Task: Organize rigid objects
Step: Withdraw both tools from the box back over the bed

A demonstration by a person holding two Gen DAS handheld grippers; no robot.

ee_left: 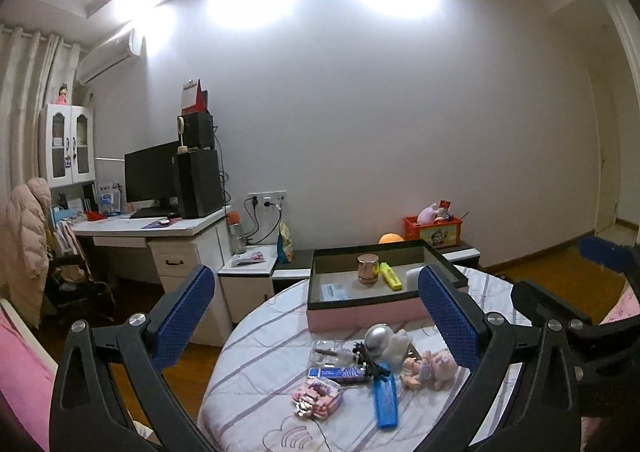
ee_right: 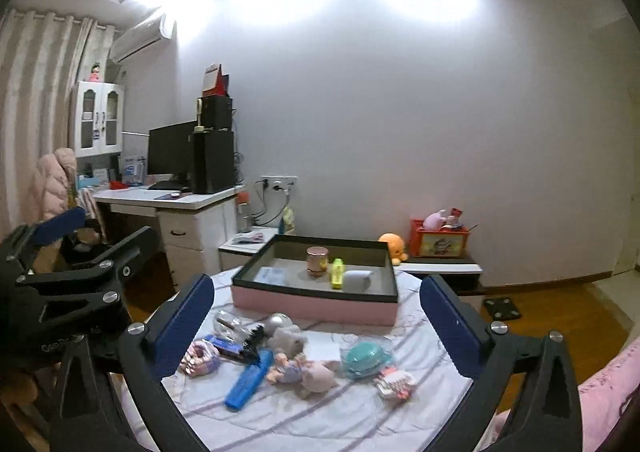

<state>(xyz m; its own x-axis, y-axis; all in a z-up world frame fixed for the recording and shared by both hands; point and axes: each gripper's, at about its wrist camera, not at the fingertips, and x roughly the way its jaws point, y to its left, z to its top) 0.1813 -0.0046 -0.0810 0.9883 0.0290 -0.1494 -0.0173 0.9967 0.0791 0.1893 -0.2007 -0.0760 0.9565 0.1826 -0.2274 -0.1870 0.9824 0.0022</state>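
So the pink box point(ee_right: 316, 306) with the dark rim sits at the far side of the round table point(ee_right: 360, 412), and inside it there's a rose-gold cylinder point(ee_right: 317, 260) standing upright, a yellow highlighter point(ee_right: 338, 273) lying just beside it, a white block point(ee_right: 357, 280) next to that, and a flat pale card point(ee_right: 271, 275) off to the left. Everything else is loose on the striped cloth in front of the box: a blue bar-shaped thing point(ee_right: 249, 379), a pink plush toy point(ee_right: 304, 370), a silver ball-ish thing point(ee_right: 279, 322), some small packets. Most of that pile is too jumbled to name. The teal round case point(ee_right: 366, 356) only shows in the right wrist view; in the left one it's hidden behind the finger. Left gripper point(ee_left: 316, 316) and right gripper point(ee_right: 316, 316) are both spread wide, nothing between the fingers.
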